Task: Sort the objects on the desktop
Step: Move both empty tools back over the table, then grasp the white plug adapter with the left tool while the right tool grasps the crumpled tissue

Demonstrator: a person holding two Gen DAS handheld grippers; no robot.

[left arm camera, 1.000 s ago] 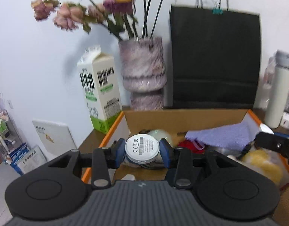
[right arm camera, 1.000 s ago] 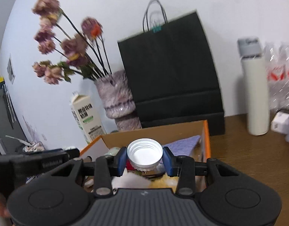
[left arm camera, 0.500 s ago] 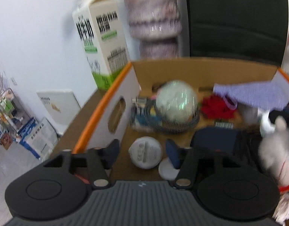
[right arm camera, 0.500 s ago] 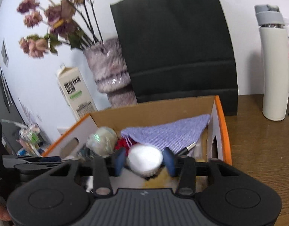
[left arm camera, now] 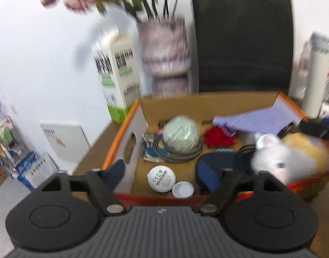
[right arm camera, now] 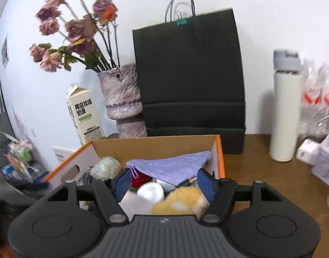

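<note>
The cardboard box [left arm camera: 130, 137] already holds most of the sorted clutter. Both the left hand-held gripper [left arm camera: 163, 173] and right hand-held gripper [right arm camera: 164, 181] have just been opening, nothing between them. The white disc [left arm camera: 161, 178] and small cap [left arm camera: 183, 190] lie inside the box's near wall; bench items beyond the box remain.

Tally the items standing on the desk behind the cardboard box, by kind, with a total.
Milk carton: 1
Vase of dried flowers: 1
Black paper bag: 1
White bottle: 1
Total: 4
</note>
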